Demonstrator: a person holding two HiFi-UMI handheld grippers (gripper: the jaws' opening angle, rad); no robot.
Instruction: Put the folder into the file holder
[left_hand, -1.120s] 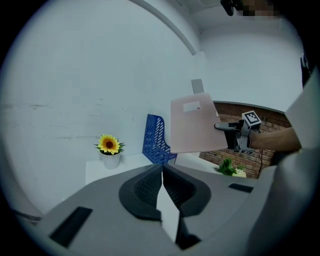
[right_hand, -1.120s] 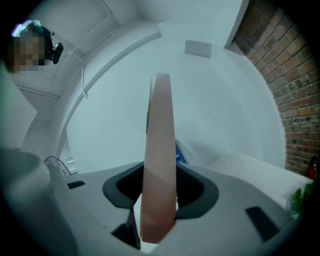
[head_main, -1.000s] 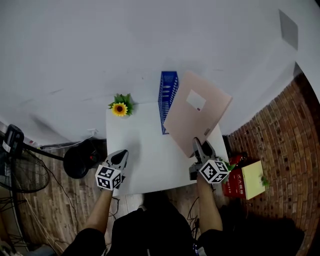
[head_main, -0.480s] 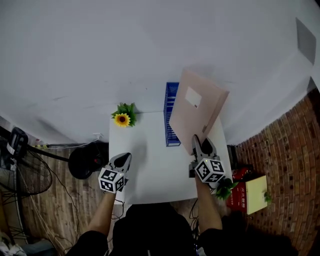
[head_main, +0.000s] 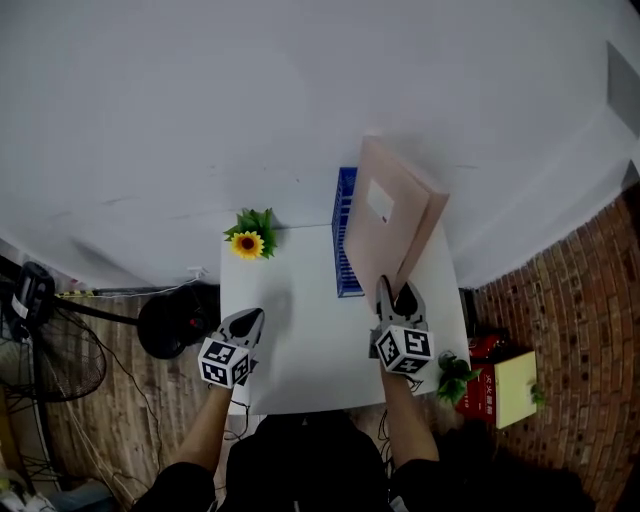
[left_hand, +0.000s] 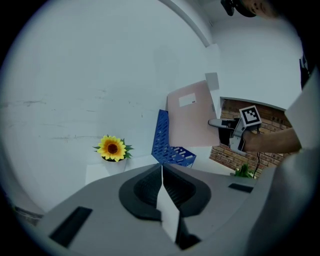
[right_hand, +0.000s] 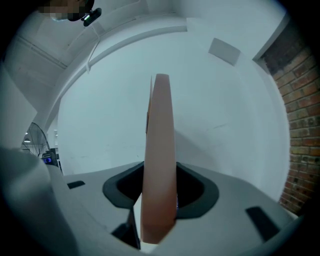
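White wall fills the background, with brick and wood floor at the sides, and a small white tabletop (head_main: 300, 340) stands against it. Over the tabletop's far right part the pink folder (head_main: 385, 215) is carried in the air. It is turned nearly on edge, I judge so that its thin side can slide down into a slot. It hangs just to the right of the blue file holder (head_main: 343, 240) and is not yet inside. The file holder stands upright near the tabletop's far edge, where the folder can be lowered into it.

The right tool (head_main: 393, 290) pinches the folder's near lower edge between its jaws. The forearm stretches forward and the tool points almost level toward the wall. The left tool (head_main: 248, 320) has its jaws pressed together on nothing. It is held low over the tabletop's near left side, well apart from the folder, likely just out of the way. A sunflower (head_main: 248, 243) sits at the far left corner.
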